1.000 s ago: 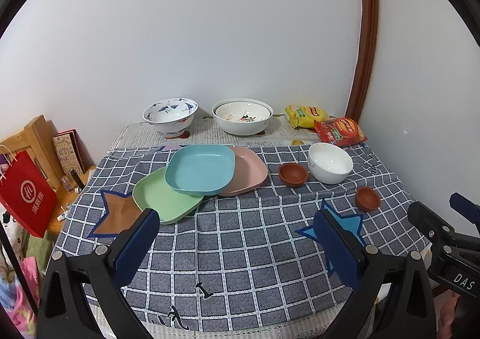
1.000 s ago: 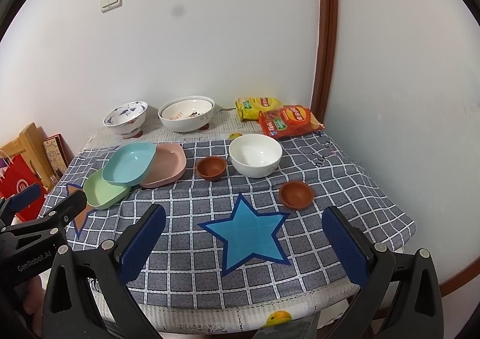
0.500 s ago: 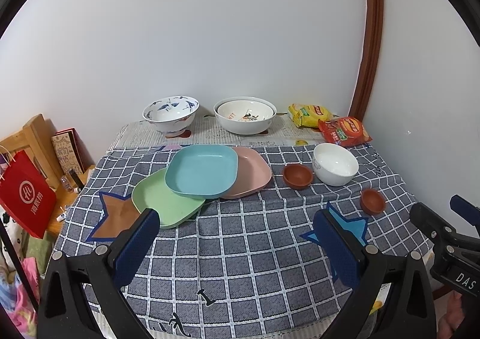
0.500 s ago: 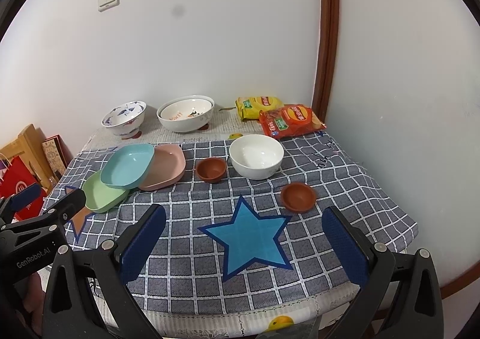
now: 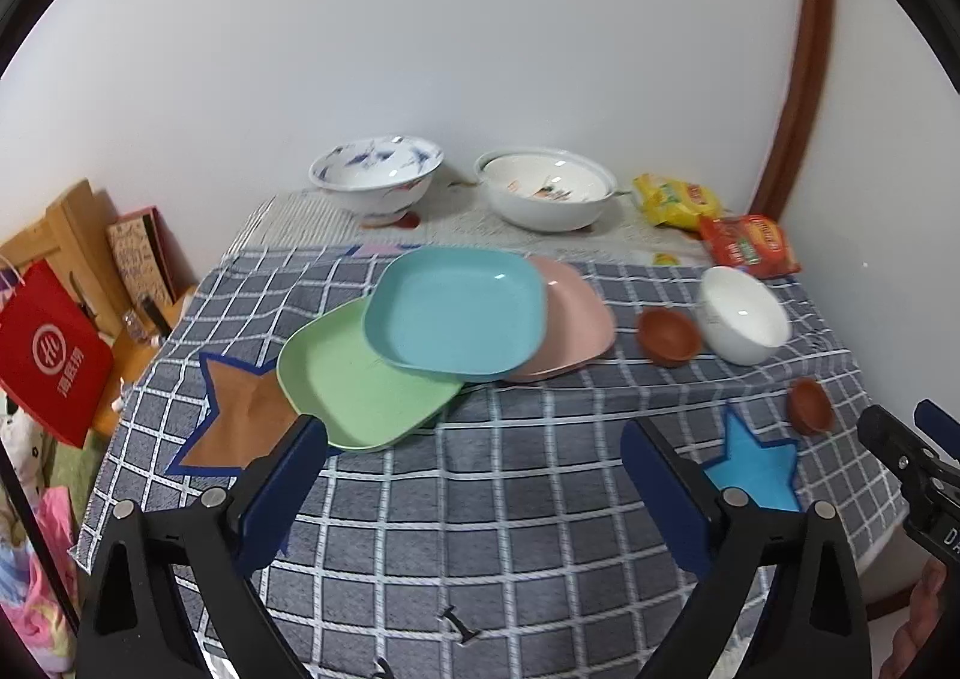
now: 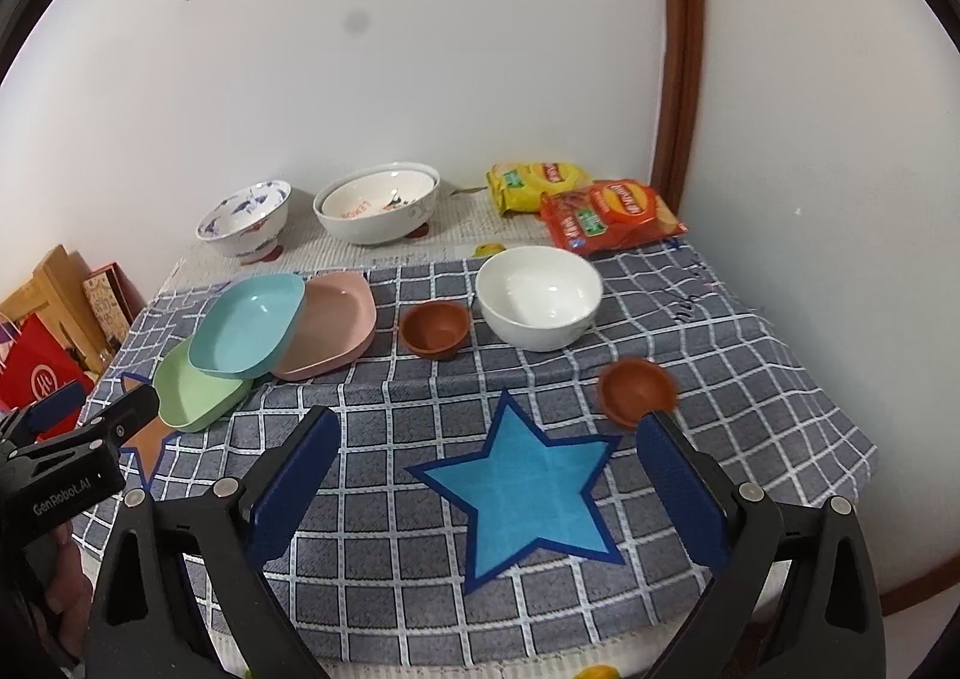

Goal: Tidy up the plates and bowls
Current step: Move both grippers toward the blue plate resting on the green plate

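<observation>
A blue plate (image 5: 456,310) rests tilted on a green plate (image 5: 354,379) and a pink plate (image 5: 570,319) on the checked cloth. Right of them lie a small brown bowl (image 5: 668,335), a white bowl (image 5: 743,314) and a second brown bowl (image 5: 810,406). A blue-patterned bowl (image 5: 376,181) and a large white bowl (image 5: 546,188) stand at the back. My left gripper (image 5: 474,484) is open and empty, just in front of the green plate. My right gripper (image 6: 489,475) is open and empty over the blue star (image 6: 528,487), its right finger close to a brown bowl (image 6: 637,389).
Yellow (image 6: 534,184) and red (image 6: 609,214) snack bags lie at the back right corner by the wall. A red paper bag (image 5: 51,355) and wooden furniture (image 5: 66,235) stand left of the table. The table's front edge is just below both grippers.
Both grippers have moved forward and lower toward the table; the dishes look larger and nearer. Nothing on the table has moved.
</observation>
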Demonstrator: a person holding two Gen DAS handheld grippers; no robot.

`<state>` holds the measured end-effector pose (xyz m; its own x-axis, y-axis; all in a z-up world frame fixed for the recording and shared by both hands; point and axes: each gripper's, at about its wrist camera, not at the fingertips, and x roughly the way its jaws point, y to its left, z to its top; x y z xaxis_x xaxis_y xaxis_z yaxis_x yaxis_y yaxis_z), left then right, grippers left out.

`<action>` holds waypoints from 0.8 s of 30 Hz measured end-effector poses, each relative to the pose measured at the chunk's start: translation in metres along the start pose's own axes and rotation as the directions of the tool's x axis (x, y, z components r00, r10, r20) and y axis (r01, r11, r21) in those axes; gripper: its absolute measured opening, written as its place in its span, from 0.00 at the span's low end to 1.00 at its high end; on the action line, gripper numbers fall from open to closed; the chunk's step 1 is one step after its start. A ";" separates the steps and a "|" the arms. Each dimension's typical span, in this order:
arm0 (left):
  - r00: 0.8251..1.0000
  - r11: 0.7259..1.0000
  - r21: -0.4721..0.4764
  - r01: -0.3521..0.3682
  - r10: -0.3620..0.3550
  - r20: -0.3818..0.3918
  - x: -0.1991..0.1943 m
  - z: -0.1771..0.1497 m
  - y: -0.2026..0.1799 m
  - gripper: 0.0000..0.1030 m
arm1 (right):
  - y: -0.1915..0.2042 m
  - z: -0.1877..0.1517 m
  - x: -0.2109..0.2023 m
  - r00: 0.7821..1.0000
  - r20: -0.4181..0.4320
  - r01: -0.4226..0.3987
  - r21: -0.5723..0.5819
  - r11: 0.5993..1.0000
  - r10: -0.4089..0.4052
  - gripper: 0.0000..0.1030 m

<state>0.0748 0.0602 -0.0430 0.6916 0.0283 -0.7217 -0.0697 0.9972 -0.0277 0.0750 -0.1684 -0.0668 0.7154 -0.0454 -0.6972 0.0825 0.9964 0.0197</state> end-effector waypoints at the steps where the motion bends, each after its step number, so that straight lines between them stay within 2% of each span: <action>1: 1.000 1.000 -0.006 -0.006 0.006 -0.008 0.005 0.001 0.004 0.93 | 0.003 0.001 0.005 1.000 -0.007 -0.007 -0.005 1.000 0.007 0.95; 9: 0.999 0.999 -0.045 -0.030 0.028 -0.038 0.040 0.015 0.034 0.90 | 0.034 0.015 0.049 0.995 -0.057 -0.081 -0.048 0.996 0.078 0.90; 15: 0.998 0.998 -0.052 -0.027 0.023 -0.061 0.065 0.031 0.049 0.78 | 0.068 0.030 0.077 0.990 -0.081 -0.124 -0.092 0.988 0.117 0.83; 18: 0.997 0.999 -0.044 -0.031 0.029 -0.065 0.077 0.038 0.054 0.76 | 0.081 0.038 0.088 0.986 -0.084 -0.151 -0.092 0.984 0.143 0.82; 24: 0.996 0.999 -0.030 -0.025 0.023 -0.087 0.103 0.049 0.061 0.68 | 0.102 0.050 0.114 0.977 -0.113 -0.189 -0.080 0.979 0.180 0.74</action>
<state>0.1768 0.1269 -0.0850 0.6249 0.0447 -0.7795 -0.1086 0.9936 -0.0301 0.1999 -0.0756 -0.1084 0.6356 0.1431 -0.7587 -0.1101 0.9894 0.0943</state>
